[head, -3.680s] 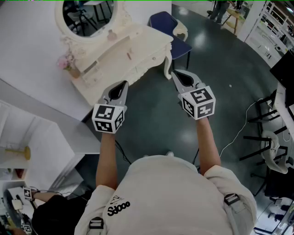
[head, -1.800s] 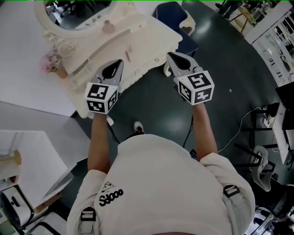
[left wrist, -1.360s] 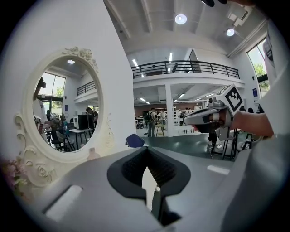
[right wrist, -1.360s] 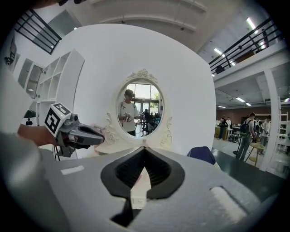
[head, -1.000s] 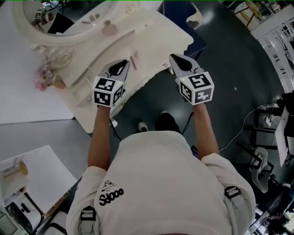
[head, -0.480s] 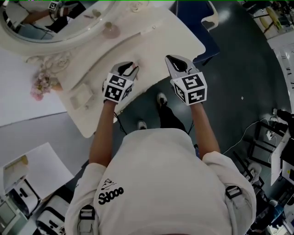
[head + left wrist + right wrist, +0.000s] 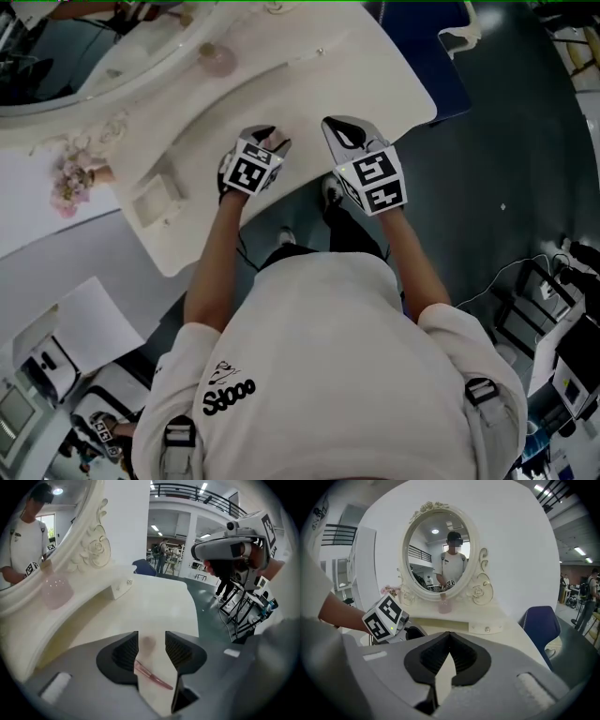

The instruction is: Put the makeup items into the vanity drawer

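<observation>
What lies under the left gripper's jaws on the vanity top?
A slim pink makeup stick lies between the opening jaws of the left gripper; a jaw covers one end.

The person wears an off-white short-sleeved T-shirt [image 7: 337, 375] with a black script print [image 7: 234, 397] on the back near the left shoulder. A grey strap with a black buckle [image 7: 478, 389] sits at each shoulder. Below the hem show dark trousers [image 7: 352, 234] and a white shoe [image 7: 286, 239]. The left tongs [image 7: 272, 139] and right tongs [image 7: 336, 127] are alike: smooth grey shells, black ribbed pads [image 7: 124, 651], and on each a white cube [image 7: 372, 180] printed with black square markers. The left tongs' jaws are opening, with a slim pink stick [image 7: 152, 677] lying between them, untouched.
</observation>
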Action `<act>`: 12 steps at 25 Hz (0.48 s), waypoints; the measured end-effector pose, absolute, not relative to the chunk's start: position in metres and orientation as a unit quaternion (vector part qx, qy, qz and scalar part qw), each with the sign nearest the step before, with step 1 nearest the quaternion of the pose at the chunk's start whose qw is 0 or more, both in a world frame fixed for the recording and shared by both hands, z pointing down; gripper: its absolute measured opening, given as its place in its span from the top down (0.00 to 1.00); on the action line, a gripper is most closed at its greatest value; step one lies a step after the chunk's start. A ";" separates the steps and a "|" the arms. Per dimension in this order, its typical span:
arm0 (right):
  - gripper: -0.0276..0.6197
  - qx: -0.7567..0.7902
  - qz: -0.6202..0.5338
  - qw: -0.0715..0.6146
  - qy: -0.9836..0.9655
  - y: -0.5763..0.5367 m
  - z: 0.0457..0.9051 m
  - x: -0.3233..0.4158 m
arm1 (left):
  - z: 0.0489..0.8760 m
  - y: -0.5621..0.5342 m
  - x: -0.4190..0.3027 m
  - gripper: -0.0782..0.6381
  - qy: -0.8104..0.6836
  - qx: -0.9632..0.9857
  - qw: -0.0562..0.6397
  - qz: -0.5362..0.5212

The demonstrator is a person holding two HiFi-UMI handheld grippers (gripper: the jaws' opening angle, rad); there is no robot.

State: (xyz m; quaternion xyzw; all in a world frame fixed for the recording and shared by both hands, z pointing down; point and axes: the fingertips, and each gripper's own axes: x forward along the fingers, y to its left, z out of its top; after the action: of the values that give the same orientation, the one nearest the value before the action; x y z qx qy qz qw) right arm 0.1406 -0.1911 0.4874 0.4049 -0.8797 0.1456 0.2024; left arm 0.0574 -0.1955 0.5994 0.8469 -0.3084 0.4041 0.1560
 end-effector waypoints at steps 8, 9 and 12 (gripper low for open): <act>0.95 0.360 0.180 0.220 -0.889 -0.215 0.520 0.137 | 0.633 -0.212 0.055 0.63 -0.345 0.814 0.194 0.426; 0.95 0.356 0.183 0.221 -0.889 -0.217 0.521 0.136 | 0.634 -0.212 0.055 0.63 -0.345 0.814 0.199 0.423; 0.95 0.350 0.182 0.226 -0.891 -0.221 0.523 0.134 | 0.634 -0.210 0.060 0.67 -0.347 0.819 0.211 0.406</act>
State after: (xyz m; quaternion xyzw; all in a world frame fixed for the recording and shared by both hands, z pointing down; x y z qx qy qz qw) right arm 0.1337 -0.2214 0.5231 0.3503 -0.8906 0.1816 0.2260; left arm 0.0603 -0.2102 0.6341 0.8189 -0.3468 0.4058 0.2110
